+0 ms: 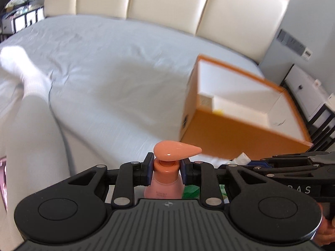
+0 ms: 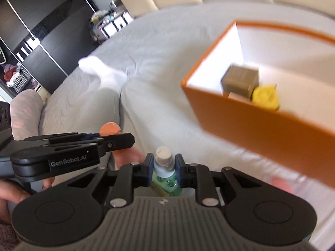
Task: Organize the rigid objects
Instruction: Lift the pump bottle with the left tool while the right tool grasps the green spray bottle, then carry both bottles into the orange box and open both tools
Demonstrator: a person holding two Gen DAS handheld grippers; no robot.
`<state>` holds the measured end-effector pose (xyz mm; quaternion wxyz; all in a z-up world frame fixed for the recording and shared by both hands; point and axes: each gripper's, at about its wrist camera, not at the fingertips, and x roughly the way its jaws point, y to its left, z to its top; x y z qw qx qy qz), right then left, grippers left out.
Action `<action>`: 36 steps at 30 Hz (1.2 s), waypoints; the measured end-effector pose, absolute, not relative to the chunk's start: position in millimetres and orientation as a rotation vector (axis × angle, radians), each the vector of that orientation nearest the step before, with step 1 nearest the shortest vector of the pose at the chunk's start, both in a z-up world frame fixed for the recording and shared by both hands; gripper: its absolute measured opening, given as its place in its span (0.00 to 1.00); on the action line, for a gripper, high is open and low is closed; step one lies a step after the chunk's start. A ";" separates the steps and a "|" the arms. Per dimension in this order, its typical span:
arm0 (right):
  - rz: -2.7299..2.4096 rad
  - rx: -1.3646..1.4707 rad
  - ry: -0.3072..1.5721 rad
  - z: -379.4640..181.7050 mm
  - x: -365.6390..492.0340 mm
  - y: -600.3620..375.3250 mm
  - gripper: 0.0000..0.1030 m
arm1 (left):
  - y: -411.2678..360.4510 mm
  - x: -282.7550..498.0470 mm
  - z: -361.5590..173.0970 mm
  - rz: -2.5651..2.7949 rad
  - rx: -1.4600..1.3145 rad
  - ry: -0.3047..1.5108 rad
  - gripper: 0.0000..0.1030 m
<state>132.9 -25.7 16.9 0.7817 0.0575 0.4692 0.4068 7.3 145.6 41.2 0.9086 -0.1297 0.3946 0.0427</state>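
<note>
Left gripper (image 1: 165,172) pinches the pink pump bottle (image 1: 164,186) at its neck, lower centre; right gripper (image 2: 162,170) pinches the green bottle (image 2: 165,177) below its cap. Both likely rigid, light, slick plastic; neck grips suit. Orange box (image 2: 251,123) upper right, on the bed (image 1: 104,67)

A glossy coral plastic pump head (image 1: 177,151) catches a highlight above the paler, satin-smooth pink bottle (image 1: 163,188). The left gripper (image 1: 165,170) is matt black plastic with dull silver metal pins and a ribbed grey housing. Behind lies a creased, soft grey cloth bedsheet (image 1: 104,67) and a smooth padded cream headboard (image 1: 167,2). The orange box (image 2: 251,121) looks like matt card, white inside. The clear green bottle (image 2: 165,179) has a matt white cap.
</note>
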 end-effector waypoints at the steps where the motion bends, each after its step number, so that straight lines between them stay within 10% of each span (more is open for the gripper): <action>1: 0.876 0.130 0.991 24.1 134.1 -29.7 0.20 | 143.3 9.1 48.1 0.077 -0.267 0.796 0.27; 15: 0.677 0.060 0.777 128.3 220.9 -82.7 0.19 | 93.8 127.7 118.8 -0.149 -0.140 0.627 0.27; 36: 0.526 0.042 0.965 13.3 379.7 -42.1 0.19 | 86.1 265.3 10.9 -0.112 -0.019 0.744 0.27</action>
